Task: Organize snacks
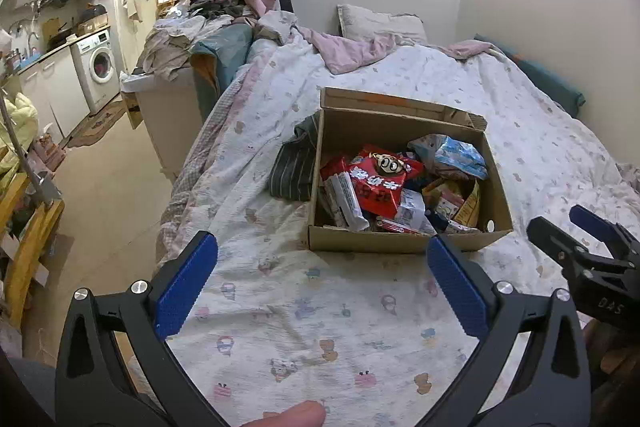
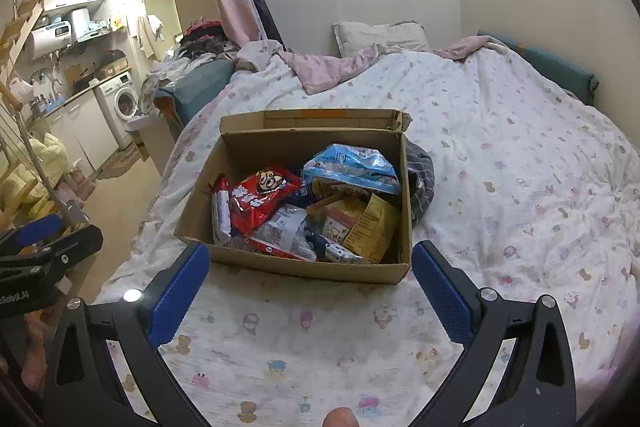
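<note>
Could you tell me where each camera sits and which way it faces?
Left wrist: on the left gripper, looking forward over the bed at the cardboard box of snacks; open jaws, a fingertip, and the right gripper show.
Right wrist: on the right gripper, facing the cardboard box from nearer its right; open jaws and the left gripper show.
Shared: box, red snack bag, washing machine.

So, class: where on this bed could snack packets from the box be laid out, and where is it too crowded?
Free: the quilt between the cardboard box and both open grippers, left gripper, right gripper, and the wide stretch right of the box toward the wall. Crowded: inside the box, the striped cloth against its side, and the rumpled pink blanket by the pillow.
</note>
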`<move>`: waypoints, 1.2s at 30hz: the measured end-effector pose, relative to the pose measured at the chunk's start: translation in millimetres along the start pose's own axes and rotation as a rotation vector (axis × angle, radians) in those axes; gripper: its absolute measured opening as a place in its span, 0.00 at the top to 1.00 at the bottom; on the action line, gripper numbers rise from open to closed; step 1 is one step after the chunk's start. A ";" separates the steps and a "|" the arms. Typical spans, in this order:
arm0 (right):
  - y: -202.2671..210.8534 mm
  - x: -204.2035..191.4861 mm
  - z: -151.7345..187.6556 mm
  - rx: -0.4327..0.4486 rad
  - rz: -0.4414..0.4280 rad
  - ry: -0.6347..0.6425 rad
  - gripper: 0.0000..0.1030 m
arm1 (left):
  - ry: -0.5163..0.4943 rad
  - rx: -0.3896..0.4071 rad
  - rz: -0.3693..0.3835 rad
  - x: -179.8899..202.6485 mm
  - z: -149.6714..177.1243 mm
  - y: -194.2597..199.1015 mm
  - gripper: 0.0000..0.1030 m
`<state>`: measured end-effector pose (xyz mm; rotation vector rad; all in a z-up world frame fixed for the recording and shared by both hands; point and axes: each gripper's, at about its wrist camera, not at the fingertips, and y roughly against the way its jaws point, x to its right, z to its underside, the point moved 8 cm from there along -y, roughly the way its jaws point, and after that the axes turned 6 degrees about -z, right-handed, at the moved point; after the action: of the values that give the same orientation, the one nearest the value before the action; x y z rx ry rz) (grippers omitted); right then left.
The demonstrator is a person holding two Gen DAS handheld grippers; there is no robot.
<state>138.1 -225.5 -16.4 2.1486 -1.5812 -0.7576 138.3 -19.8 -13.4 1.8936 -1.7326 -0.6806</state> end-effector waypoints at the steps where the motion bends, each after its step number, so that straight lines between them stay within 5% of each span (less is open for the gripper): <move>1: -1.2 -0.4 0.2 -0.003 0.003 0.004 0.00 | -0.004 0.000 -0.003 1.2 0.0 -0.3 0.00; 36: -5.3 -0.1 0.5 -0.005 0.026 0.018 0.00 | 0.001 -0.006 -0.005 4.4 2.1 -7.5 0.00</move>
<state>141.8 -223.7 -19.9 2.1210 -1.5935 -0.7313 143.0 -23.5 -20.0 1.8947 -1.7230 -0.6860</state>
